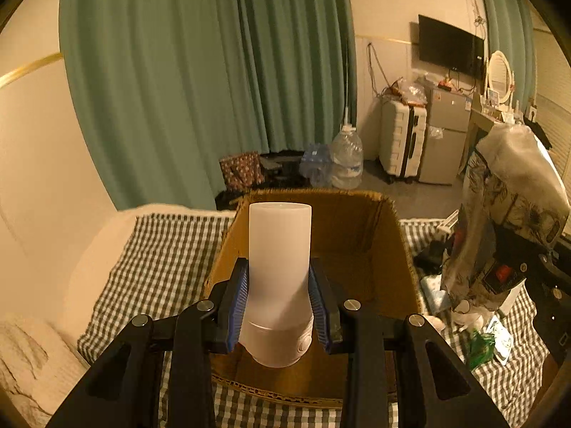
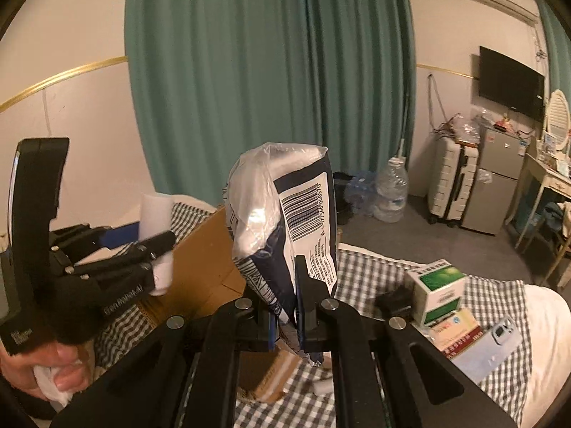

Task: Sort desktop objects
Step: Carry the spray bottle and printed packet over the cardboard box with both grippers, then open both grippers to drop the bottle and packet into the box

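Note:
My left gripper [image 1: 278,285] is shut on a white frosted bottle [image 1: 279,246] and holds it upright over an open cardboard box [image 1: 360,228]. The same bottle [image 2: 154,214] and left gripper [image 2: 157,246] show at the left of the right wrist view, above the box [image 2: 207,249]. My right gripper [image 2: 285,296] is shut on a navy and white plastic packet [image 2: 285,214] with a barcode, held upright to the right of the box. That packet [image 1: 499,214] shows at the right of the left wrist view.
The box stands on a green checked cloth [image 1: 150,256]. On the cloth to the right lie a green and white carton [image 2: 437,290], a booklet [image 2: 460,331], a phone [image 2: 503,335] and a black item [image 2: 396,301]. Small wrappers [image 1: 481,342] lie by the box.

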A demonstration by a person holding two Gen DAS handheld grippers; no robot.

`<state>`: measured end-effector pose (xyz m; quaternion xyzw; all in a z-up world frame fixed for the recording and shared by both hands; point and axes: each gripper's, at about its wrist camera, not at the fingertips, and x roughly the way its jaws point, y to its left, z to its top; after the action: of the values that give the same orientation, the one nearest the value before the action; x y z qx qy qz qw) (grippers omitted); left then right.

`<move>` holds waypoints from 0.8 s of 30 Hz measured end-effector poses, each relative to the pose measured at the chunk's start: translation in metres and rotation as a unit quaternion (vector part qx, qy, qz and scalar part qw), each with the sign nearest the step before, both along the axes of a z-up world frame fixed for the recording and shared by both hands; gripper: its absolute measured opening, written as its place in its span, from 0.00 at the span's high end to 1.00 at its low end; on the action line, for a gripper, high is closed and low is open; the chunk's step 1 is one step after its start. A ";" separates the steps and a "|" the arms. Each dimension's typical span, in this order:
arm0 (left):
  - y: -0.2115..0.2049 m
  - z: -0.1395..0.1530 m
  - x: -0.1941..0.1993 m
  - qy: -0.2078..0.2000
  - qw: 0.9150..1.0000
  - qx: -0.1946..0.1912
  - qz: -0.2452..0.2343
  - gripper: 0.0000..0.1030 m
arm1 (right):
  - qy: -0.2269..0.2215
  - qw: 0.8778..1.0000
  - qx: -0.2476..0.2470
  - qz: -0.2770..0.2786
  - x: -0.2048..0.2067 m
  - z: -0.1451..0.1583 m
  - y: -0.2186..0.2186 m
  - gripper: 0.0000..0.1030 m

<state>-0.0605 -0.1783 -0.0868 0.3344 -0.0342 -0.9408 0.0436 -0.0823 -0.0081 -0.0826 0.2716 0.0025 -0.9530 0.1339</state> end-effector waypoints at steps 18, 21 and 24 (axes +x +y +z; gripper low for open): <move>-0.017 -0.066 -0.040 -0.082 0.996 0.022 0.013 0.68 | -0.078 0.996 -0.020 0.045 -0.068 -0.064 -0.028 0.93; -0.019 -0.075 -0.044 -0.091 0.995 0.024 0.015 0.68 | -0.089 0.995 -0.012 0.051 -0.074 -0.072 -0.034 0.93; -0.022 -0.079 -0.047 -0.095 0.995 0.027 0.016 0.68 | -0.089 0.995 -0.001 0.048 -0.078 -0.079 -0.040 0.92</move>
<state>-0.1071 -0.2000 -0.1654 0.4240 -0.0077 -0.9045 0.0458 -0.1600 -0.0486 -0.1612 0.3547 0.0028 -0.9177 0.1789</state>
